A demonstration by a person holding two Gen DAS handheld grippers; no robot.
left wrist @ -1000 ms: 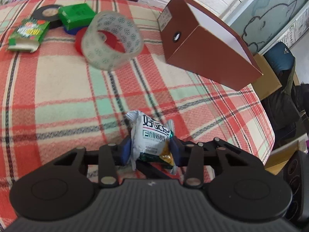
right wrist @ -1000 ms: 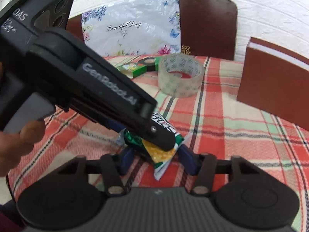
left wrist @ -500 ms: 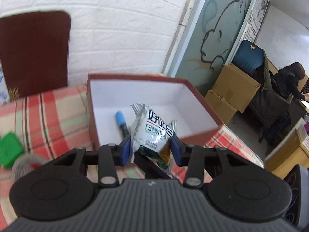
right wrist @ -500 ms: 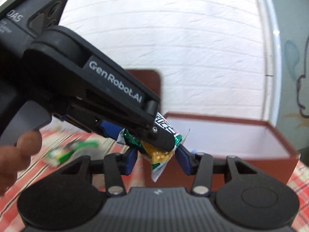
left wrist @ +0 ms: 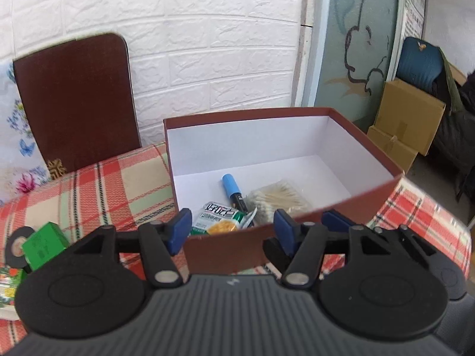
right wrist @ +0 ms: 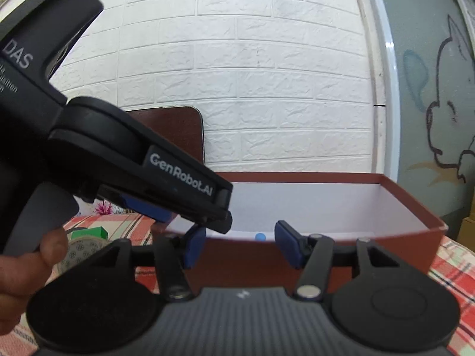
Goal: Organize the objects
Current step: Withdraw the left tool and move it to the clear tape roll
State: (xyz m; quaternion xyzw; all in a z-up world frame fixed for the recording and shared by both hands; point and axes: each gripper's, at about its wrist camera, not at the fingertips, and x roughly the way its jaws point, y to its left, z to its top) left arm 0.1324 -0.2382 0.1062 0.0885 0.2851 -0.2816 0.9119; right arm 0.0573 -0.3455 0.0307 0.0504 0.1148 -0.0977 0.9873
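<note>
A brown box (left wrist: 231, 249) with white inner walls stands open on the plaid tablecloth (left wrist: 98, 190), holding a snack packet (left wrist: 221, 219) printed with Chinese characters, a blue-capped marker (left wrist: 234, 191) and a bag of cotton swabs (left wrist: 279, 198) — the far half of its floor bare. The left gripper (left wrist: 231, 227) and right gripper (right wrist: 239, 244) hover at the near rim, jaws opening, nothing between them. "GenRobot.AI" reads along the left tool — a green box (left wrist: 44, 244) sits near the table's left edge.

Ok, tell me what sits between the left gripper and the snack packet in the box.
In the left wrist view, only the box's brown front wall stands between the left gripper, its jaws opening and empty, and the snack packet lying inside.
</note>
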